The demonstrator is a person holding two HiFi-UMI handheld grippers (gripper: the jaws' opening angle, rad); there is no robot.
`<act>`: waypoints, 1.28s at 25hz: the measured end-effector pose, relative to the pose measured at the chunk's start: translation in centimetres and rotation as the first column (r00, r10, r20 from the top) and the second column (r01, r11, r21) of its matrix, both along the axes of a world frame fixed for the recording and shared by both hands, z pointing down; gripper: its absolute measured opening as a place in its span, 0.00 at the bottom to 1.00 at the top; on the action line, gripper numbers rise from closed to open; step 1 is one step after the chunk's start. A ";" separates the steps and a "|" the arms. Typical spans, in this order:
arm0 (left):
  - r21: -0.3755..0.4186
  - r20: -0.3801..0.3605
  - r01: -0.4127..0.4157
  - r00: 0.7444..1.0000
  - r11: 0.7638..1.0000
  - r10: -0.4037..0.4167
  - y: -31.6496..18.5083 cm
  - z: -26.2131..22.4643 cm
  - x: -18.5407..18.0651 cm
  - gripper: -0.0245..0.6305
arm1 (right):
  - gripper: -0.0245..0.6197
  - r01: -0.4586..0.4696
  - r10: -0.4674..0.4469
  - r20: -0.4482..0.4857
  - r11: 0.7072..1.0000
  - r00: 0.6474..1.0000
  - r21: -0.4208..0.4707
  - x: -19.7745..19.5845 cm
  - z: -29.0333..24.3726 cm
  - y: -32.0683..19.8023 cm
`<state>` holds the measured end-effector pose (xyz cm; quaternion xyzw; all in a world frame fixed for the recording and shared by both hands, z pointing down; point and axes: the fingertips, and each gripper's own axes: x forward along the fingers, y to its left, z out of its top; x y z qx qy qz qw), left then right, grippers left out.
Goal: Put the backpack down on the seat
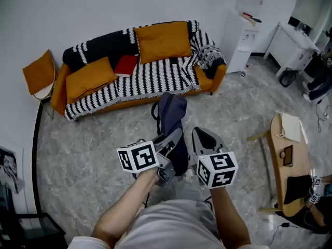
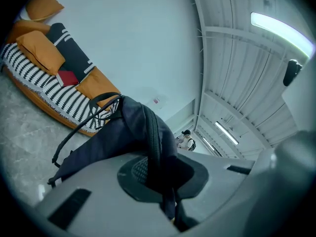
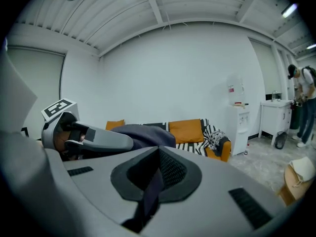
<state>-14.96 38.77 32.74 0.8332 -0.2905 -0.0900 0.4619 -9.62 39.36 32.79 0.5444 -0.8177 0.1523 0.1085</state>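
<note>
A dark navy backpack [image 1: 171, 110] hangs above the grey floor in front of the sofa [image 1: 166, 75], held up between my two grippers. My left gripper [image 1: 176, 135] is shut on one of its padded straps [image 2: 154, 132], which runs down between the jaws. My right gripper [image 1: 200, 135] is shut on a thinner dark strap [image 3: 154, 181]. In the right gripper view the backpack [image 3: 145, 135] shows behind the left gripper. The sofa has a black-and-white striped cover, orange cushions [image 1: 162, 39] and a red book [image 1: 126, 65].
A wooden table [image 1: 282, 162] with small items stands at the right. A white cabinet [image 1: 246, 35] and counter [image 1: 290, 45] stand beyond the sofa's right end. An orange cushion on a chair [image 1: 39, 72] is at the left wall. A person [image 3: 302, 102] stands far right.
</note>
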 end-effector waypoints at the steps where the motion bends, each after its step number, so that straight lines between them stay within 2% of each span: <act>1: -0.006 0.003 0.005 1.000 1.000 -0.005 -0.9 0.2 0.6 0.05 | 0.04 0.005 -0.005 0.003 1.000 1.000 -0.007 0.6 0.2 -1.0; 15: -0.022 0.029 0.057 0.998 0.998 -0.056 -12.0 0.1 7.8 0.05 | 0.04 0.053 -0.052 0.042 0.998 0.998 -0.030 8.3 0.5 -12.7; 24: -0.032 0.044 0.086 0.995 0.996 -0.085 -15.9 0.8 11.1 0.05 | 0.04 0.064 -0.063 0.051 0.998 0.997 -0.019 12.4 0.2 -16.5; 32: -0.044 0.038 0.104 0.994 0.994 -0.103 -19.0 1.3 12.1 0.05 | 0.04 0.074 -0.073 0.034 0.997 0.997 -0.026 13.5 0.5 -19.3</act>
